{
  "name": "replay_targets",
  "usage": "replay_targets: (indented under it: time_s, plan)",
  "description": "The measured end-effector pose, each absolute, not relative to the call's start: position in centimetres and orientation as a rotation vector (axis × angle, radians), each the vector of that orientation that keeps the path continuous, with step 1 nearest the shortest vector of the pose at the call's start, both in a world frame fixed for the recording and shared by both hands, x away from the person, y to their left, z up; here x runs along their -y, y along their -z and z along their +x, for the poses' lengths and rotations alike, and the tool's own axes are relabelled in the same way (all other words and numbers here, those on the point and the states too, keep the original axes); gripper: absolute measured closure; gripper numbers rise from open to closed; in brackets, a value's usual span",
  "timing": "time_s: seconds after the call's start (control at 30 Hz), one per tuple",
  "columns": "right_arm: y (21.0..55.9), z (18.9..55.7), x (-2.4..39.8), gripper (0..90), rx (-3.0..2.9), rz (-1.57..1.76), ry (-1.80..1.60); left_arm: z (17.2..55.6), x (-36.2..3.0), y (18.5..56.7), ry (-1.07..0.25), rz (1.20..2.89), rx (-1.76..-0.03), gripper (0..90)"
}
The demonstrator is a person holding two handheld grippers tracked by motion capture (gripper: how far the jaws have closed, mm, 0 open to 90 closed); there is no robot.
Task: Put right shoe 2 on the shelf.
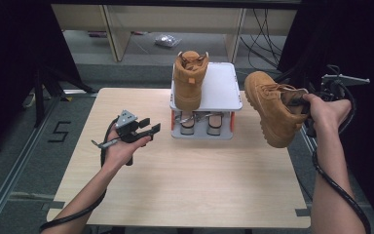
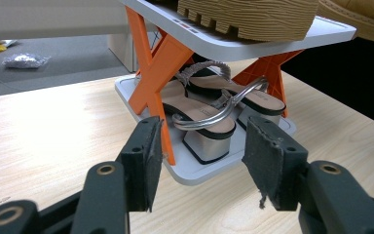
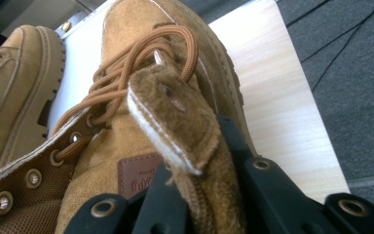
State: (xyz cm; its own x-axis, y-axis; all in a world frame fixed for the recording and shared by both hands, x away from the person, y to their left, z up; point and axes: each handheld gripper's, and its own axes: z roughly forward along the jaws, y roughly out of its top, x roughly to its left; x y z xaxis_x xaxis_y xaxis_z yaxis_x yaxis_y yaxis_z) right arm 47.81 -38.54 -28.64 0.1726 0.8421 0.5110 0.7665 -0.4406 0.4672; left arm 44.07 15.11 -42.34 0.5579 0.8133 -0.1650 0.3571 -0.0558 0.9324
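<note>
The right gripper (image 3: pixel 195 195) is clenched on the collar of a tan boot (image 1: pixel 275 107), holding it in the air above the table's (image 1: pixel 175 180) right edge, just right of the small shoe rack (image 1: pixel 221 90). A second tan boot (image 1: pixel 189 80) stands on the rack's top shelf. The left gripper (image 2: pixel 202 161) sits released over the table, jaws apart and holding nothing, facing the sandals (image 2: pixel 209 114) on the lower shelf.

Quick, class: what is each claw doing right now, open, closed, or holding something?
Left claw: open, holding nothing, aimed at the shoe rack.
Right claw: closed on the tan boot, held above the table.
</note>
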Motion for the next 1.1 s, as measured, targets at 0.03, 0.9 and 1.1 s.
replay_targets:
  time_s: [0.03, 0.9, 1.1]
  plan:
    - [28.4, 47.9, 38.4, 85.4, -1.590, 2.339, -1.128, 44.1, -15.1, 42.3, -0.498, 1.650, -0.999, 47.5]
    - [26.1, 50.1, 35.5, 85.3, -1.607, 2.294, -1.187, 44.1, -15.6, 42.4, -0.506, 1.653, -1.006, 47.7]
    - [26.1, 50.7, 35.1, 85.3, -1.614, 2.268, -1.195, 44.1, -15.5, 42.3, -0.506, 1.656, -1.004, 47.7]
